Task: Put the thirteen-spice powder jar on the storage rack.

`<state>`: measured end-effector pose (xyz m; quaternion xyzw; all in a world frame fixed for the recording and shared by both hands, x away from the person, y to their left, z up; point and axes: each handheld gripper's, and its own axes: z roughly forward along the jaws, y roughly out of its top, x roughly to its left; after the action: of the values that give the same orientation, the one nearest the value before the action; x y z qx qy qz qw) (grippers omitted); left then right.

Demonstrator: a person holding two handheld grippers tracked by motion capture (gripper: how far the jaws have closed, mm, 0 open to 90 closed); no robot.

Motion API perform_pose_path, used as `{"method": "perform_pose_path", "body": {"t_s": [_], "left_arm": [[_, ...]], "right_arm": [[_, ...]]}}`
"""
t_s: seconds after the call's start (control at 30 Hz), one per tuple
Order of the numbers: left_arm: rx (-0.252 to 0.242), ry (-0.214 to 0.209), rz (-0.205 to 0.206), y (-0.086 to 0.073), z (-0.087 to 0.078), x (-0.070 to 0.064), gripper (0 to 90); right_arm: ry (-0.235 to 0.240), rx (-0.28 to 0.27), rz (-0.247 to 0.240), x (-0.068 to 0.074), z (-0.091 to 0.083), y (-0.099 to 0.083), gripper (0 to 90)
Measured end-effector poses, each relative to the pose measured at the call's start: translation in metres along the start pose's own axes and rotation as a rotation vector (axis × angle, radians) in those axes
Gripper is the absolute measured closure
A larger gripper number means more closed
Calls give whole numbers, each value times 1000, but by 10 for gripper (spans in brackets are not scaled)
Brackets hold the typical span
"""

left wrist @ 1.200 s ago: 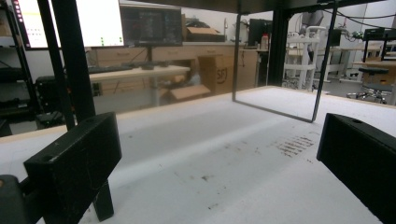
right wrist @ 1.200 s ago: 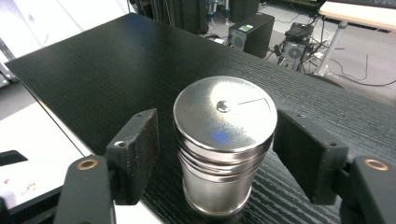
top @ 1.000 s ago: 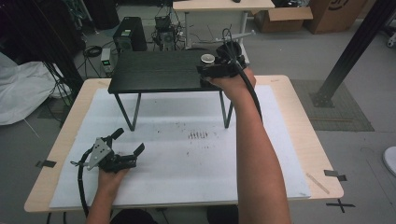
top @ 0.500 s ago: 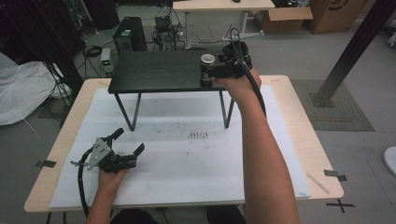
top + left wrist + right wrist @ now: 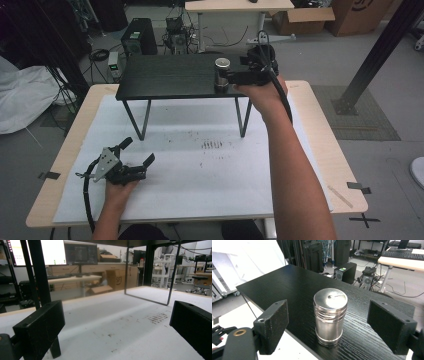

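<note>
Nearest the person, the left gripper (image 5: 136,152) lies low over the white paper sheet (image 5: 200,190) that covers the light wooden table (image 5: 320,125), close to the table's near left corner. Its black jaws stand spread apart with nothing between them; in the left gripper view the two pads frame bare paper and a patch of dark scuff marks (image 5: 157,317). The left hand (image 5: 120,187) holds it from behind, and a black cable (image 5: 87,200) loops off toward the near edge.

Past the middle of the sheet stands a low black wood-grain bench on thin metal legs (image 5: 170,77), set along the table's far edge.

At the bench's near right corner stands a small shiny steel cylindrical shaker with a perforated flat lid (image 5: 330,316). It is upright, its long axis vertical, the lid pointing straight up, its base just inside the bench's near edge. The right gripper (image 5: 226,78) reaches in from the bench's right end, held by the right hand (image 5: 262,95). Its jaws are wide apart, one on each side of the shaker, with a clear gap on both sides and no contact.
</note>
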<state>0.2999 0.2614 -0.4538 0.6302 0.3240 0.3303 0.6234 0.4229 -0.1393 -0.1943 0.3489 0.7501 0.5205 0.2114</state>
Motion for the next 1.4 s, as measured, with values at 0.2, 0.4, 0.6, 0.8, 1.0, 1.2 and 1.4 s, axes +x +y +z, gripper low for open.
{"method": "perform_pose_path", "body": {"t_s": [0.2,0.4,0.6,0.8,1.0,1.2,1.4], "left_arm": [[-1,1,1,0,0,0,2],[1,0,0,0,0,0,2],[1,0,0,0,0,0,2],[1,0,1,0,0,0,2],[0,0,1,0,0,0,3],[0,-1,-1,0,0,0,2],[0,0,-1,0,0,0,2]], "right_arm": [[12,-31,-9,2,-9,-3,144],[30,-104,2,4,-17,-13,116],[42,-155,-14,5,-25,-20,91],[73,-222,-37,9,-33,-26,59],[117,-285,-54,9,-41,-39,30],[137,-324,-75,9,-47,-53,9],[147,-346,-90,8,-50,-70,0]]}}
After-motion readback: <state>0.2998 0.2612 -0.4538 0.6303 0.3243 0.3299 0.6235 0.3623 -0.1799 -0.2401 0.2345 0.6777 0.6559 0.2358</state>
